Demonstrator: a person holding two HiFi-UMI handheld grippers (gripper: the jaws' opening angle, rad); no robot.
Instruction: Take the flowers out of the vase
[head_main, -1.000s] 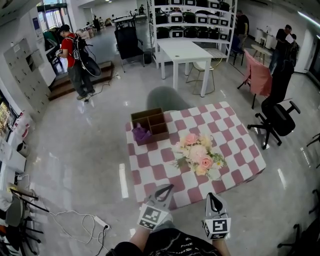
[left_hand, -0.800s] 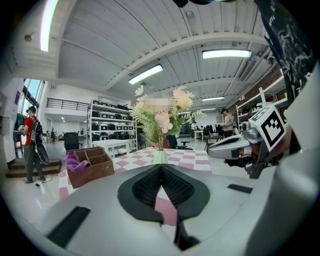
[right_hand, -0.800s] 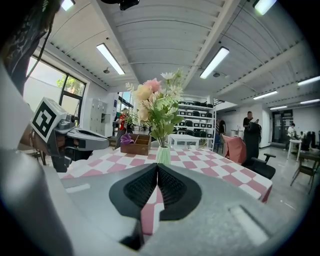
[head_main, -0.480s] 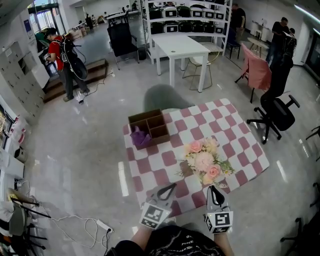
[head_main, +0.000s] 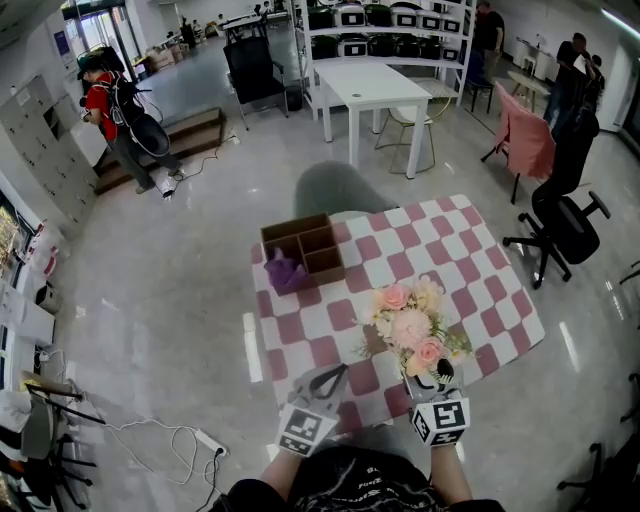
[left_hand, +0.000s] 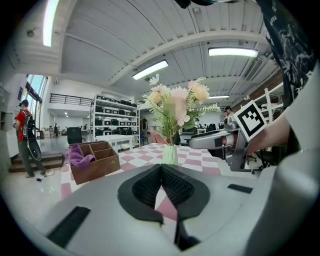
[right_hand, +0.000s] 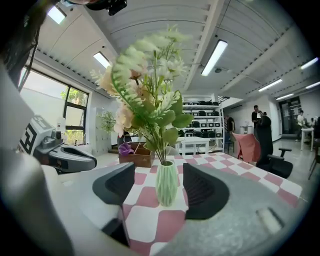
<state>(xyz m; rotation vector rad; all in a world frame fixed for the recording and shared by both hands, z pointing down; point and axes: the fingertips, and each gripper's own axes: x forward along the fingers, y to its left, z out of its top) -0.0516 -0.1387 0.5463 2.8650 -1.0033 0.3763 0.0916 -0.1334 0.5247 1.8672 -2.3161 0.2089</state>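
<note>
Now, right hand-held gripper (head_main: 435, 380) opens nearer the vase (right_hand: 166, 184).

One pale green vase (right_hand: 166, 182), one bouquet of flowers (head_main: 412, 325), one divided wooden box (left_hand: 95, 167) and one purple cloth (head_main: 284, 270) are sitting on one pink-and-white checkered table (head_main: 480, 250).
</note>
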